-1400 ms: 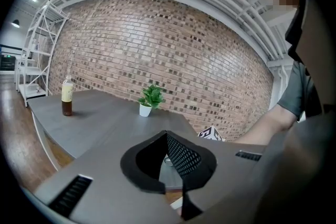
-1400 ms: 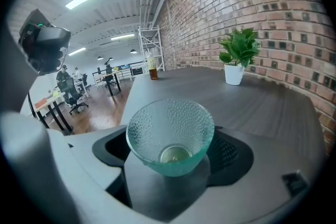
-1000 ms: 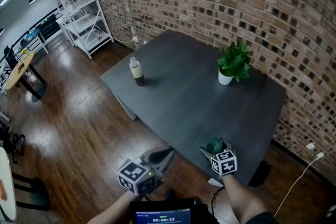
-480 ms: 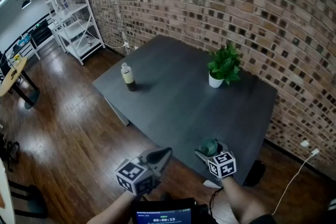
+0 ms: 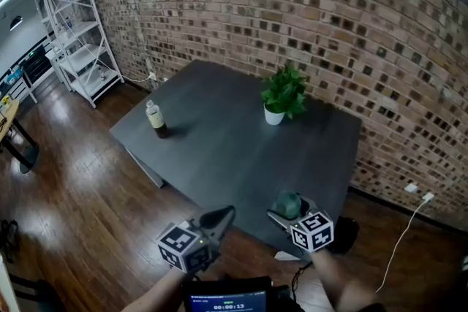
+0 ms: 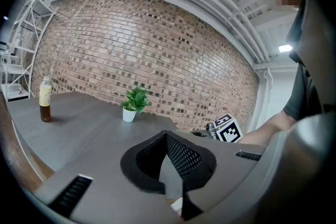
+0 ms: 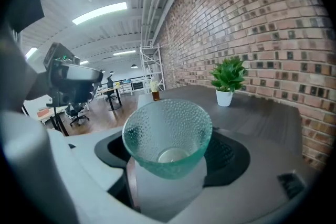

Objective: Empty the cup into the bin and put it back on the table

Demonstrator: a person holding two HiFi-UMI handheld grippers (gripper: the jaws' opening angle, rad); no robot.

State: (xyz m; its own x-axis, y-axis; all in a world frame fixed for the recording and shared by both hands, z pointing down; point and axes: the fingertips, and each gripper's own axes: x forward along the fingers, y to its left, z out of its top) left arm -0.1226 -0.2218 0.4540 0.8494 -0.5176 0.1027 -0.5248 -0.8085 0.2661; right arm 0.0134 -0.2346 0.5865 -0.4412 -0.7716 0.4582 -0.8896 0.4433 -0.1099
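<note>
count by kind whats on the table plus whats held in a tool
bottle: 1
potted plant: 1
cup: 1
total: 3
</note>
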